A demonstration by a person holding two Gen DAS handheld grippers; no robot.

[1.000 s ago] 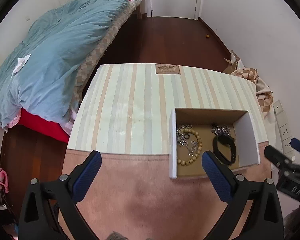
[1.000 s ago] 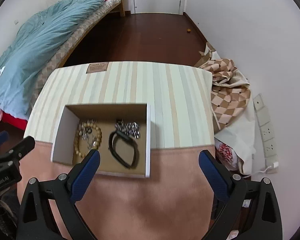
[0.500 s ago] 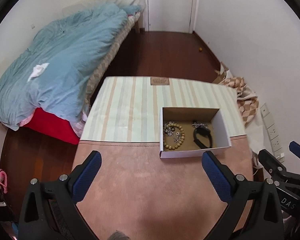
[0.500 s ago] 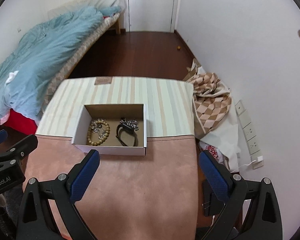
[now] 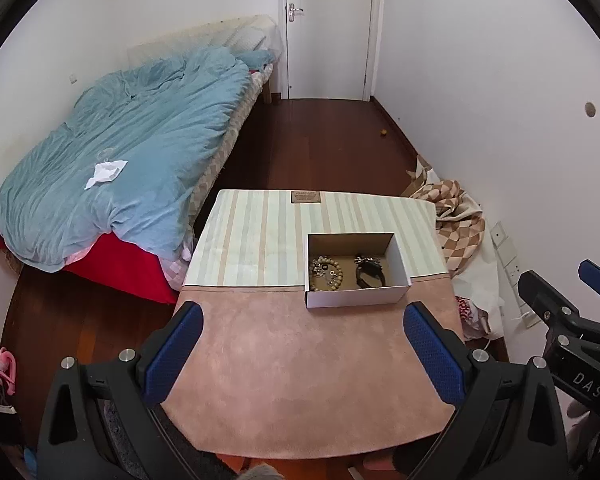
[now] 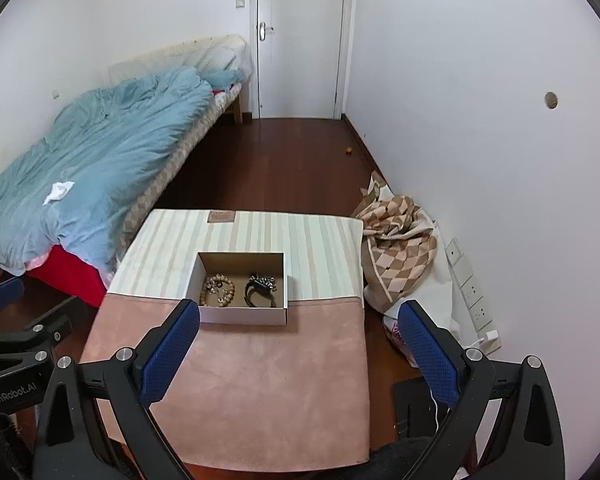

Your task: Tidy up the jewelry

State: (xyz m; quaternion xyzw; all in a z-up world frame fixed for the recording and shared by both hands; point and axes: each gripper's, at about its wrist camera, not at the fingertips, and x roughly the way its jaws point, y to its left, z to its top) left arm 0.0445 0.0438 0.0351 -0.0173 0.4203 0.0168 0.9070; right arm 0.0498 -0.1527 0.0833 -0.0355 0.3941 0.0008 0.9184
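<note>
A white cardboard box (image 5: pixel 352 298) (image 6: pixel 240 316) stands on the table where the striped cloth meets the pink cloth. In it lie a wooden bead bracelet (image 5: pixel 326 272) (image 6: pixel 219 289), a black band (image 5: pixel 369 274) (image 6: pixel 260 295) and a small silver chain piece (image 5: pixel 365 259) (image 6: pixel 267 280). My left gripper (image 5: pixel 302 354) is open and empty, held high above the table's near edge. My right gripper (image 6: pixel 298 354) is also open and empty, high and well back from the box. The right gripper shows at the right edge of the left wrist view (image 5: pixel 556 312).
The table carries a striped cloth (image 5: pixel 256 232) at the far half and a pink cloth (image 5: pixel 300 368) at the near half. A bed with a blue duvet (image 5: pixel 120 168) lies left. A checked blanket (image 6: pixel 400 252) lies on the floor by the right wall. A white door (image 5: pixel 326 28) is at the back.
Both grippers have pulled up and back from the box, which now looks much smaller and farther. Both stay open and empty. The jewelry in the box has not moved.
</note>
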